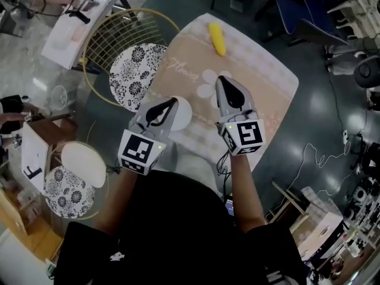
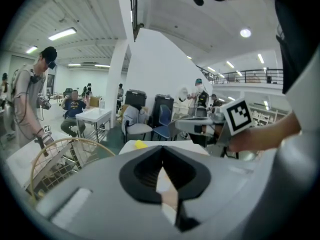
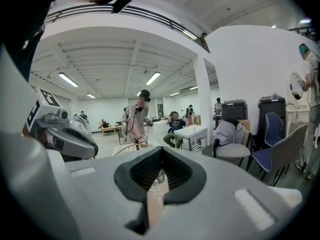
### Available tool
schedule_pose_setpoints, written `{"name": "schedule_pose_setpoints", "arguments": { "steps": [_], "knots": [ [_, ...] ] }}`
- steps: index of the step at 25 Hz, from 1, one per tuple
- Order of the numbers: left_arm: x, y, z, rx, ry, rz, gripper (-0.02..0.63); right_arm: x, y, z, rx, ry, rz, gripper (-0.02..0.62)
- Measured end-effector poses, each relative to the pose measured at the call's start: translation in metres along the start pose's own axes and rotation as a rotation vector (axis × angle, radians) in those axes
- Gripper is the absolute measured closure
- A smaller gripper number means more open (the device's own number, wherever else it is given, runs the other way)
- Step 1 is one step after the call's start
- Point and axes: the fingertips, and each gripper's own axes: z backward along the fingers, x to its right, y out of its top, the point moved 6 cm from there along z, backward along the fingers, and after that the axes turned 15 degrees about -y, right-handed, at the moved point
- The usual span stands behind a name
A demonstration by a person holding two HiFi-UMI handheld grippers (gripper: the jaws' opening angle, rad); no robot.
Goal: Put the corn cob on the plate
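Note:
The yellow corn cob point(image 1: 217, 38) lies at the far end of the table, on a pink and white cloth point(image 1: 261, 82); it shows as a small yellow spot point(image 2: 141, 144) in the left gripper view. A white plate point(image 1: 183, 114) sits at the cloth's near left edge, partly under my left gripper point(image 1: 174, 100), whose jaws are shut and empty point(image 2: 161, 149). My right gripper point(image 1: 220, 78) hovers over the middle of the cloth, well short of the corn cob, also shut with nothing in it point(image 3: 161, 149).
A gold wire chair with a black-and-white patterned seat point(image 1: 135, 70) stands left of the table. A second patterned chair point(image 1: 65, 189) with a white disc point(image 1: 83, 164) on it is at the lower left. Cables point(image 1: 320, 153) trail over the floor on the right. People stand in the background.

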Motion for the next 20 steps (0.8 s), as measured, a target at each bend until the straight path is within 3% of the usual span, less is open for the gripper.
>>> {"name": "schedule_pose_setpoints", "arguments": {
  "steps": [20],
  "knots": [
    [-0.028, -0.032, -0.045, -0.099, 0.028, 0.084, 0.601, 0.047, -0.056, -0.073, -0.104, 0.019, 0.022, 0.592]
  ]
}}
